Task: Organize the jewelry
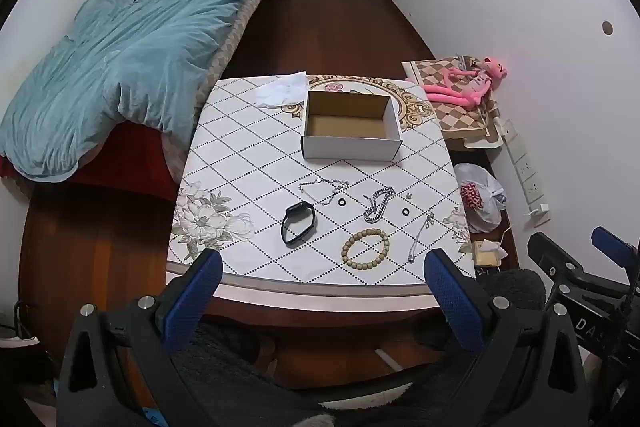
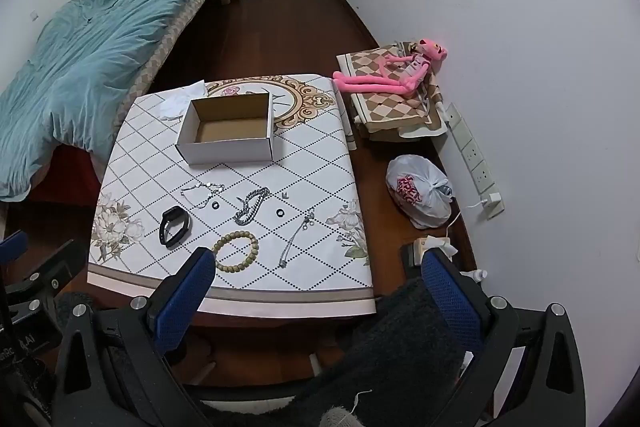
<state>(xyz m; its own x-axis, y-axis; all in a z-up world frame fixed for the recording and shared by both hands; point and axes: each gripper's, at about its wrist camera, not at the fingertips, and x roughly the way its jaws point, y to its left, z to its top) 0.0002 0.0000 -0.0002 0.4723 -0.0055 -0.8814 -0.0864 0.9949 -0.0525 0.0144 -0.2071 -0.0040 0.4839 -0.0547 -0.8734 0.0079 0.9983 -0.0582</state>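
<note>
A: Left wrist view? 
B: Left tongs (image 1: 323,263) apart, holding nothing, near the worktop (image 1: 240,163) edge; bead bracelet (image 1: 365,249), watch (image 1: 299,223) and chain (image 1: 378,203) lie before the open box (image 1: 351,126).

A: Right wrist view? 
B: Right tongs (image 2: 318,265) apart, holding nothing; bead bracelet (image 2: 237,251) just beyond the left finger.

both wrist views high, sharing table (image 1: 248,163)

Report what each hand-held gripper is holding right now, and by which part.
Nothing is held. The left hand-held gripper and the right hand-held gripper are both open, short of the jewelry on the table.
</note>
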